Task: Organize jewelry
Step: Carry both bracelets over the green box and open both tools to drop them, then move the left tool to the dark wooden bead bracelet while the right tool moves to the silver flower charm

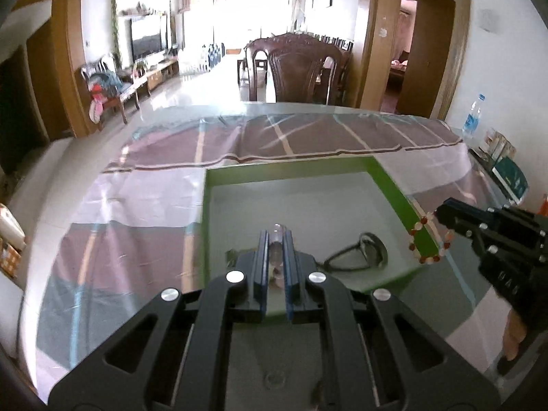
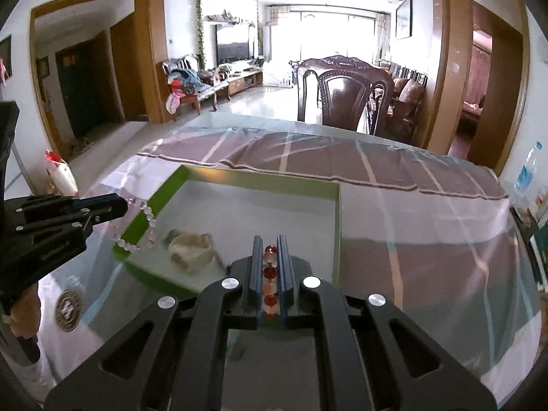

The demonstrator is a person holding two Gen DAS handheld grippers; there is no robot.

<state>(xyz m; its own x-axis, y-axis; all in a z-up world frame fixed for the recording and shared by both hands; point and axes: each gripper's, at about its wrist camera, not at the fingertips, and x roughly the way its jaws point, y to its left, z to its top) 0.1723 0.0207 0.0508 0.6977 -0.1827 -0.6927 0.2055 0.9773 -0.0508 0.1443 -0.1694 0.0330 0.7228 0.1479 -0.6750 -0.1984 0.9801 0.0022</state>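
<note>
Left gripper (image 1: 275, 239): jaws nearly closed on a pale bracelet (image 2: 144, 221) of clear pinkish beads. In the right wrist view the strand hangs as a loop from the tips, over the tray's left rim. In its own view only a clear bead or two shows between the blue pads (image 1: 263, 260).

Tray (image 1: 390, 185): green rim, grey-white floor, lying on the table (image 1: 137, 205). Both grippers are above its near part.

Cord piece (image 1: 363, 250): dark cord with a round grey pendant, lying on the tray floor, right of the left gripper's tips. The right wrist view shows a pale, blurred item (image 2: 190, 248) on the floor at about this place; whether it is the same piece cannot be told.

Right gripper (image 2: 270, 250): jaws closed down on a red bracelet (image 1: 431, 236) of alternating red and whitish beads. A row of beads sits pinched between the pads. In the left wrist view the loop hangs from the tips across the tray's right rim.

Table: glass top over a cloth in mauve and pale blocks.

Bottle (image 1: 474, 116): clear plastic, blue label, upright at the far right edge.
</note>
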